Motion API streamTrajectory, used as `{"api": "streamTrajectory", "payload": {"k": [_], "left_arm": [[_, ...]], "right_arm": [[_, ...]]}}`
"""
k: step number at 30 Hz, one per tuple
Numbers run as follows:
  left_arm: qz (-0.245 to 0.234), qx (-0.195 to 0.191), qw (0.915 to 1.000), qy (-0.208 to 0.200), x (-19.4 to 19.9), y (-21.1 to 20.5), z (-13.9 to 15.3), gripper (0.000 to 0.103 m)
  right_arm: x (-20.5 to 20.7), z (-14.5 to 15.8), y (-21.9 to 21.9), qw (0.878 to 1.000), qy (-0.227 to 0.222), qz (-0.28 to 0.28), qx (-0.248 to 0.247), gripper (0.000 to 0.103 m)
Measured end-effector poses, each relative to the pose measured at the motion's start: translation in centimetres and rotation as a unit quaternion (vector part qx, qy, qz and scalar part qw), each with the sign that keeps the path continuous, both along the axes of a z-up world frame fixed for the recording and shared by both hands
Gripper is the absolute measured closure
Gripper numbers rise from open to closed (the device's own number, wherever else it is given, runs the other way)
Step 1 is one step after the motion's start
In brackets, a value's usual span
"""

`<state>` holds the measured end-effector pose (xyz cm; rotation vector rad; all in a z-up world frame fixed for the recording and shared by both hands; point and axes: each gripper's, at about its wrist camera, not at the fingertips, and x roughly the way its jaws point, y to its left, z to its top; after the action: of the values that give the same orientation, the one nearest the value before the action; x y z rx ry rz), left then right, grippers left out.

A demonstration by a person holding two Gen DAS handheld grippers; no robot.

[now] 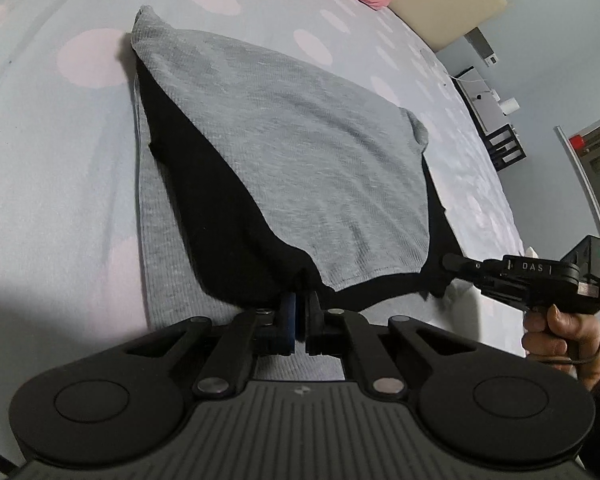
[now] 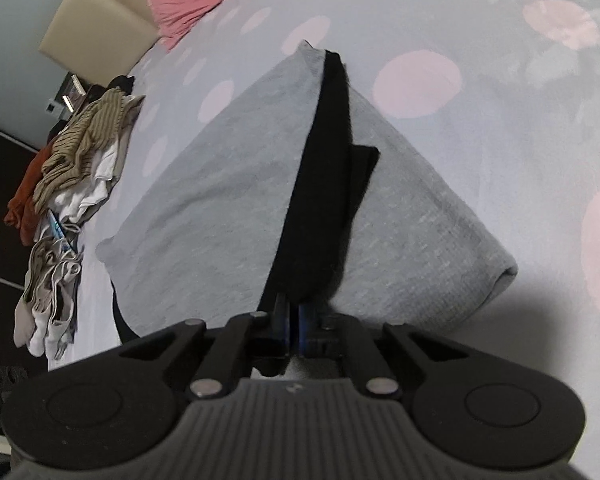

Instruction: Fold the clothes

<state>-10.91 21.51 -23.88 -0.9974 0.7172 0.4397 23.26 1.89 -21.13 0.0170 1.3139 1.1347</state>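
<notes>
We hold both tongs clamped on the black hem of the grey garment: left tongs, right tongs. Beyond them it lies half-folded on the spotted bed, clothes pile farther left of the right tongs.

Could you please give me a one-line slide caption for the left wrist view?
Left gripper and right gripper pinch the near black hem of a grey-and-black garment on a polka-dot bed.
</notes>
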Motion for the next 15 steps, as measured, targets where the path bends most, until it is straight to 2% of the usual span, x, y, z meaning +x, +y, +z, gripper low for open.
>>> {"api": "streamTrajectory", "payload": {"k": [7,11,15], "left_arm": [[-0.031,0.012,0.9992,-0.022,-0.8,-1.9,2.3,0.101],[-0.051,0.019,0.9985,-0.005,0.1,-2.5,1.9,0.101],[-0.056,0.027,0.9978,0.022,1.0,-2.6,0.4,0.101]], "right_arm": [[1.1,2.2,-2.0,0.999,0.014,0.012,0.034,0.098],[1.0,2.6,-2.8,0.999,0.011,0.017,0.035,0.099],[0.7,0.9,-2.7,1.0,0.015,0.009,0.009,0.099]]}}
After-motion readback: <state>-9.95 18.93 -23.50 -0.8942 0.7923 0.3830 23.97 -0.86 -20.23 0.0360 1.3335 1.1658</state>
